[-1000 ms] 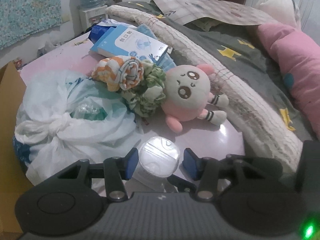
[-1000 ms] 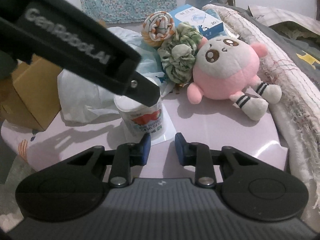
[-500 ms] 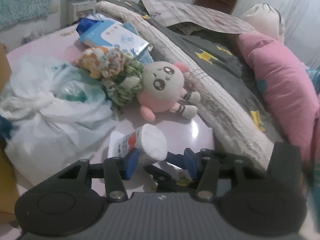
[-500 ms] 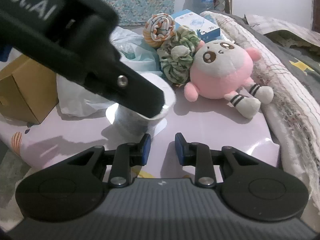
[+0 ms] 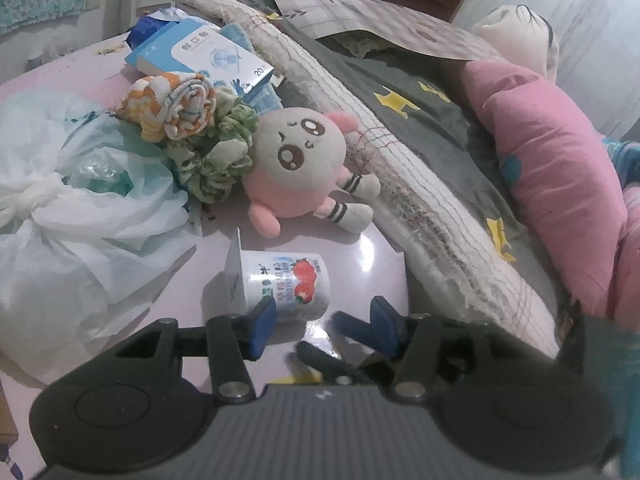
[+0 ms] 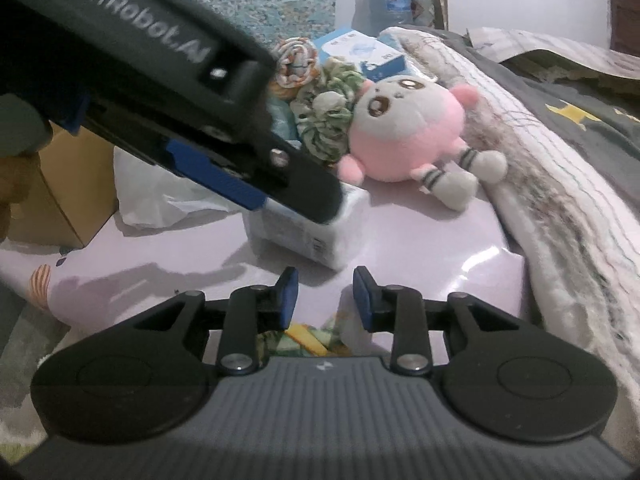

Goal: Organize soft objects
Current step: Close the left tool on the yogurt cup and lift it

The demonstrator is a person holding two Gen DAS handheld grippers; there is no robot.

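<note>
Item: plush doll [image 5: 298,164], pink body, pale face, striped legs. It is lying on its back on the pink desk [image 5: 384,256], its legs toward the bed's rolled mat edge [image 5: 400,168] and its head touching a green scrunchie [image 5: 216,160]. Judged light, soft and squashy; it is likely giving under any pinch, so the round body or one arm is looking like the surest hold, with the thin legs a poorer one.

Item: green scrunchie, ruffled cloth, sitting between the doll and a rolled orange-and-white cloth [image 5: 176,104]. Both are judged limp and nearly weightless; a pinch across the bulk should be serving best.

Item: yogurt cup [image 5: 280,284], lying on its side on the desk, its foil-lid end turned toward a knotted white plastic bag [image 5: 72,200]. Thin-walled, probably denting easily.

Item: left hand-held gripper [image 5: 320,320], jaws standing apart. Its left pad is sitting against the cup's side and the right pad is well clear, so nothing is being clamped.

Item: right hand-held gripper [image 6: 325,294], jaws a little apart and empty, hovering low over the desk's near edge.

Item: blue-and-white box [image 5: 204,56], resting behind the cloth roll.
</note>
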